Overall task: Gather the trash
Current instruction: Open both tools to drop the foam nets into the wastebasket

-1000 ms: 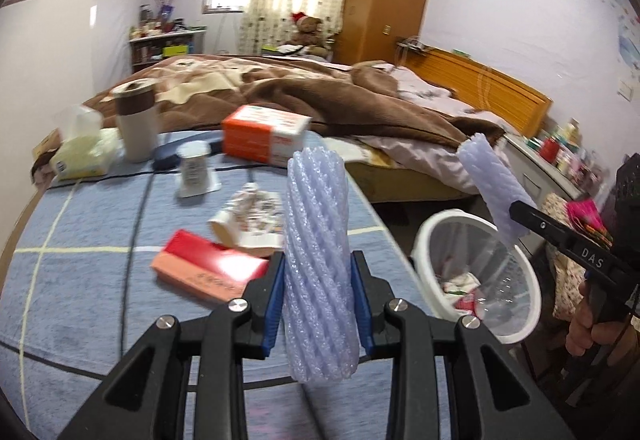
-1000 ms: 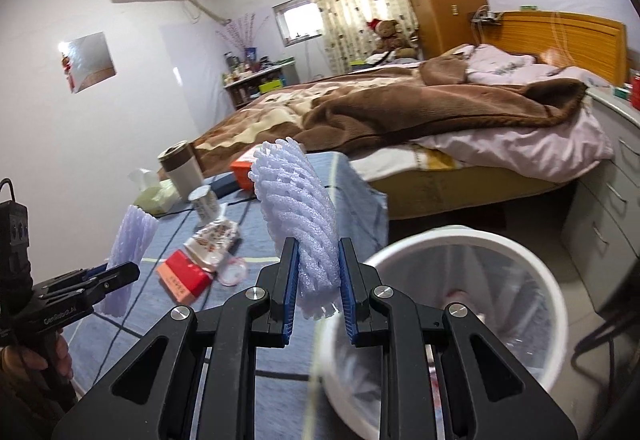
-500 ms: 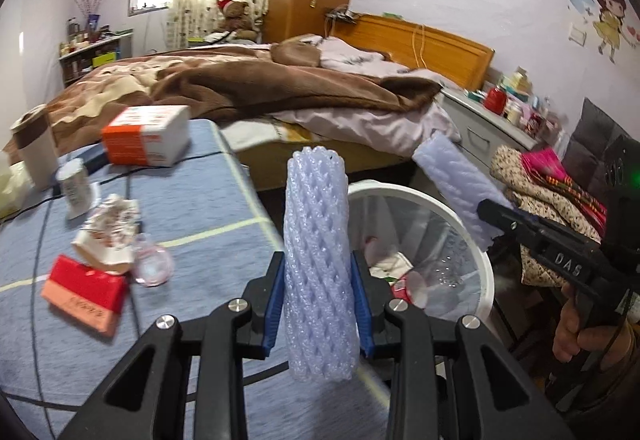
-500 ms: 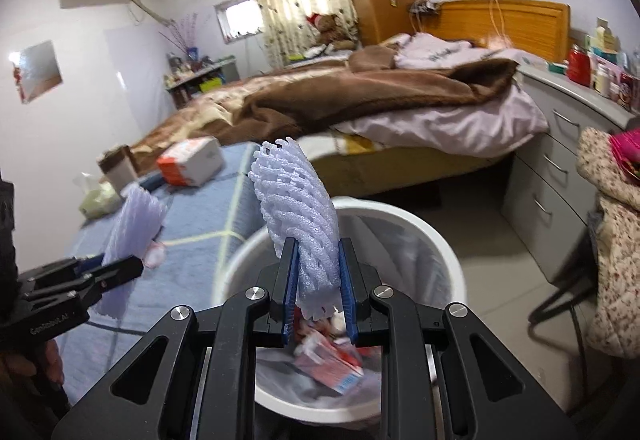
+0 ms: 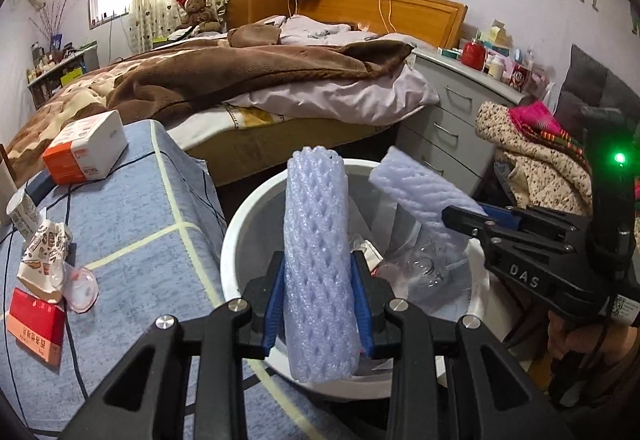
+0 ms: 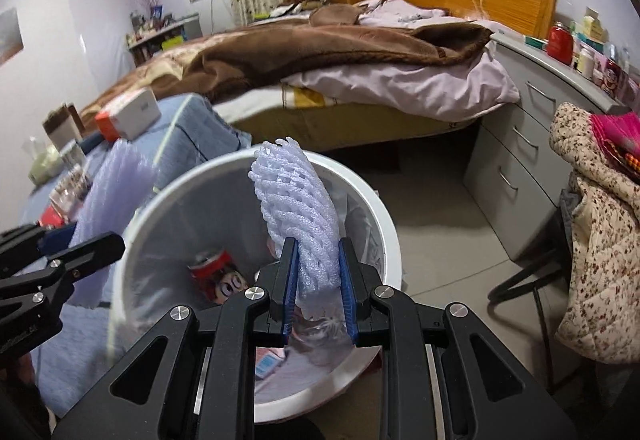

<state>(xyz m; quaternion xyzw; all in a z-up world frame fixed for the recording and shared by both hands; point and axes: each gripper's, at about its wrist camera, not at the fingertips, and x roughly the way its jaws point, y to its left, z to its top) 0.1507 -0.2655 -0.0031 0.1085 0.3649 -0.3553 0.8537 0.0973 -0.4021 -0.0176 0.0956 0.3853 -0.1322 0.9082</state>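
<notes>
Both grippers have travelled from above the blue-clothed table (image 5: 132,224) to directly over the white bin (image 5: 240,236), so the carry is judged complete and only the release remains. The left gripper (image 5: 319,306) pinches one upright foam net sleeve (image 5: 318,260), and the right gripper (image 6: 319,282) pinches a second foam sleeve (image 6: 298,212). Count: two sleeves held, one bin already holding a red can (image 6: 210,265) and wrappers, and four litter items on the table: crumpled paper cup (image 5: 44,260), clear lid (image 5: 82,290), red packet (image 5: 36,324), small upright cup (image 5: 22,208).

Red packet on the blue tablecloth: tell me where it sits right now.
In the left wrist view the red packet lies flat at the far left edge on the blue tablecloth, just below the crumpled paper cup and beside a clear round lid.
</notes>
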